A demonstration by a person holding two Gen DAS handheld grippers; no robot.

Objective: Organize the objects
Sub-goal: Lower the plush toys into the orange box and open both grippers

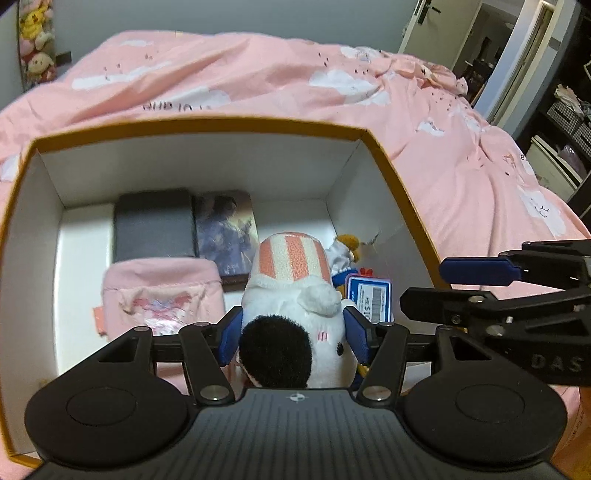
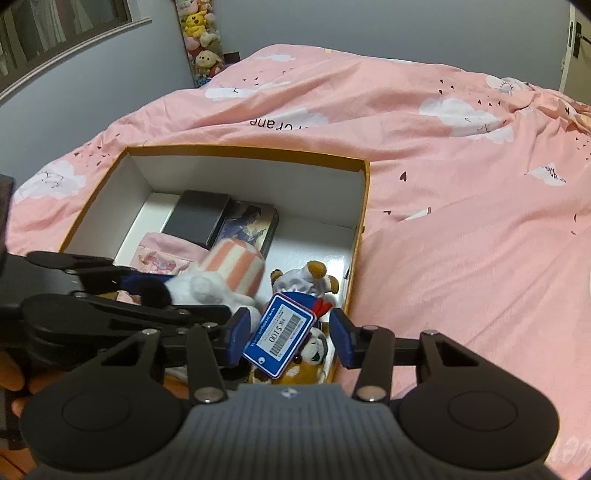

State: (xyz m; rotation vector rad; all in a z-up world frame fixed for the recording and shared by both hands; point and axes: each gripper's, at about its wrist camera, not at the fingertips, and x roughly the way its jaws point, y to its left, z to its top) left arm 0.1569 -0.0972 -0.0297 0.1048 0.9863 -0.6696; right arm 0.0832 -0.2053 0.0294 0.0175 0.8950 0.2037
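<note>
An orange-rimmed cardboard box with white walls lies open on the bed. Inside it, my left gripper is shut on a white plush toy with a black ear and a pink-striped hat; both blue pads touch its sides. To its right lies a small brown-and-white plush with a blue price tag. My right gripper hovers over that plush, jaws apart, and its pads do not press on the tag or the toy.
The box also holds a black case, a picture-printed box and a pink pouch. A rumpled pink duvet with cloud prints covers the bed around it. Plush toys hang at the far wall; a doorway is far right.
</note>
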